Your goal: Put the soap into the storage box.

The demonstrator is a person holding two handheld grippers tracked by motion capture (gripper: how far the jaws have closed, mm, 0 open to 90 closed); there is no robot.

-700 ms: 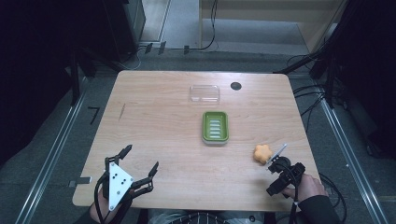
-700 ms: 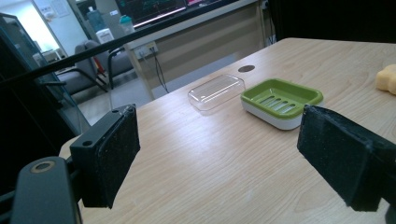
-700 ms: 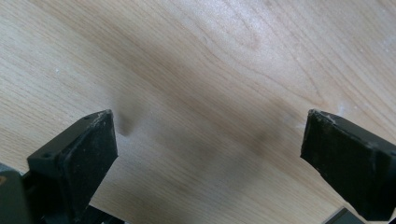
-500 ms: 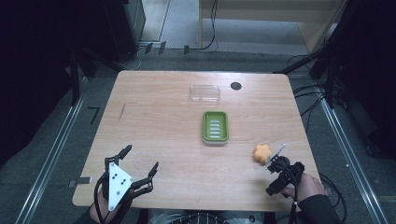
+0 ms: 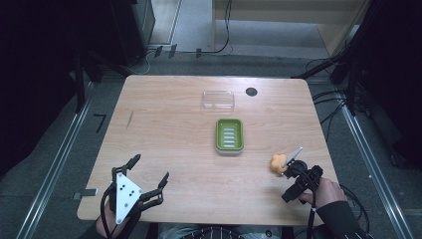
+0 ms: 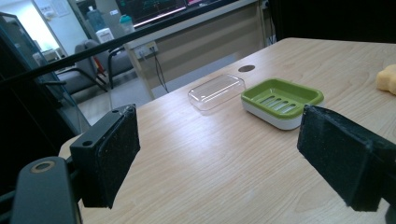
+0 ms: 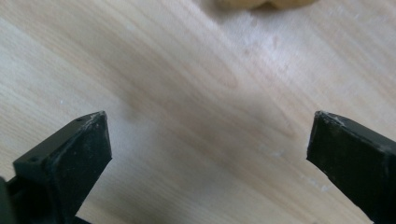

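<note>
Still — right gripper (image 5: 291, 167) (open) beside sponge (image 5: 277, 163).

I see the soap dish (image 5: 229, 135) mid-desk (image 5: 169, 129), the clear lid (image 5: 218, 99) behind it toward the far edge, and the sponge (image 5: 277, 163) right of the dish near the right edge.

Bare wood between soap dish (image 5: 229, 136) and orange sponge (image 5: 277, 164) — passable.

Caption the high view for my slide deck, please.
Right gripper, open, beside an orange sponge; green soap dish mid-table.
</note>
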